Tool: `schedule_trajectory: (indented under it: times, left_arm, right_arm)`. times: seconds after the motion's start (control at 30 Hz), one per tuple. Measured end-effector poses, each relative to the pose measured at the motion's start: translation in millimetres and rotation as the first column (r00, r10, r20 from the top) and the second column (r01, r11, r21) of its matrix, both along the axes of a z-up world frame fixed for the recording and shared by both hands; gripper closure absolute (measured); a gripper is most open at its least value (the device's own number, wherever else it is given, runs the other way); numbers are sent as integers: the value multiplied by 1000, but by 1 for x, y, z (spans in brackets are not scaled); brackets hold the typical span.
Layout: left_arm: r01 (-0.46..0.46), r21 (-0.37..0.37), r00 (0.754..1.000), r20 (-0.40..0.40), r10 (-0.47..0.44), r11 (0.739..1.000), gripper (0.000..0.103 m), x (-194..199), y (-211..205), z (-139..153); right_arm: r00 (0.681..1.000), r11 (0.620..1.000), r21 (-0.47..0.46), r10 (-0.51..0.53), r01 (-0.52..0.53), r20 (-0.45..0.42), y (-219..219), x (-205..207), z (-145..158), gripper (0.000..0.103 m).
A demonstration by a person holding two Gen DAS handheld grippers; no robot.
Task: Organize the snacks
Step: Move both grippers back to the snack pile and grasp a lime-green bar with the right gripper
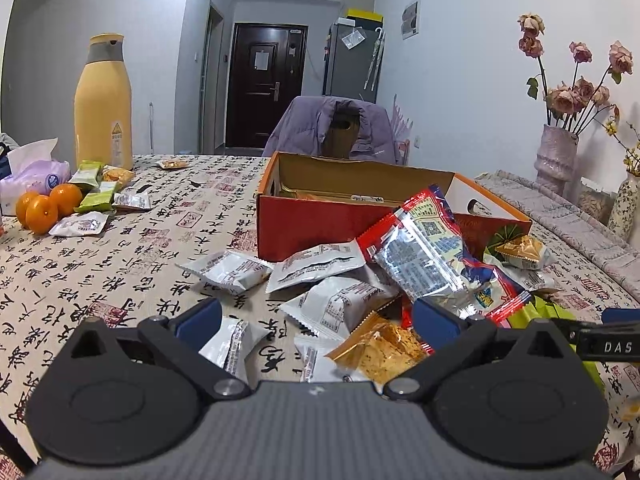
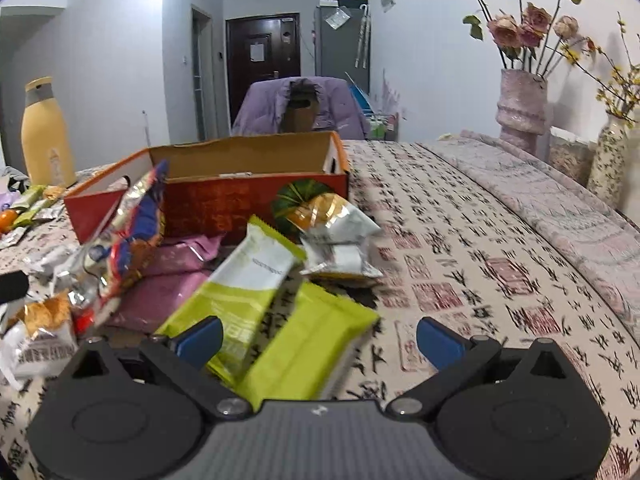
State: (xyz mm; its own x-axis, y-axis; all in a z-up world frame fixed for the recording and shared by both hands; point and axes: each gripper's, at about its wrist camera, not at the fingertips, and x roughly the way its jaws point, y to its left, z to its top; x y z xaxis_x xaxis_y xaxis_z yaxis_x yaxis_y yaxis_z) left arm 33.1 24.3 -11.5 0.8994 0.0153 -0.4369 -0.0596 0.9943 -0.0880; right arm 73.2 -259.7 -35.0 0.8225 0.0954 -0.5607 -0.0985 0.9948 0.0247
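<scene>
Both grippers are hanging low over the table's calligraphy-print cloth, each with its blue fingers spread wide and gripping nothing. The left gripper is sitting over white snack packets and a golden packet, with a big red-edged foil bag leaning toward the open red cardboard box behind. The right gripper is hovering above two lime-green packets lying just before that box.

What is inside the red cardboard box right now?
Through the red cardboard box's open top, the left wrist view shows flat yellowish packets along the bottom. The front wall hides the near floor, so more may lie there.
</scene>
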Motion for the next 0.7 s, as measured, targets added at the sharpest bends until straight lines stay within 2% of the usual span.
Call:
schedule_trajectory:
  times: [0.1,0.2,0.4,0.43,0.7]
  left_arm:
    - [-1,2,1000,-10,1,1000,0,1,-1,-1]
    - [-5,5,1000,-12,5,1000,0,0,-2,0]
    - [-5,0,1000,-21,5,1000,0,0,-3,0]
    - [-4,-1,1000,-22,4,1000,0,-1,-3,-1]
    - [-7,-9,999,-39,7,1000,0,-1,-4,-2]
  right_arm:
    - [1000,1000,4,-1,1,-2,-4,0,-4,2]
    - [1000,1000,-3,5,-5,0,-5,-1,-5,14]
    - [1000,1000,12,16,-16,-11,-13,-6,-9,17]
    - [1000,1000,13,21,-21,-21,-14,-6,-11,21]
    - [998,998,-13,55,-55,3,-16,-14,-15,35]
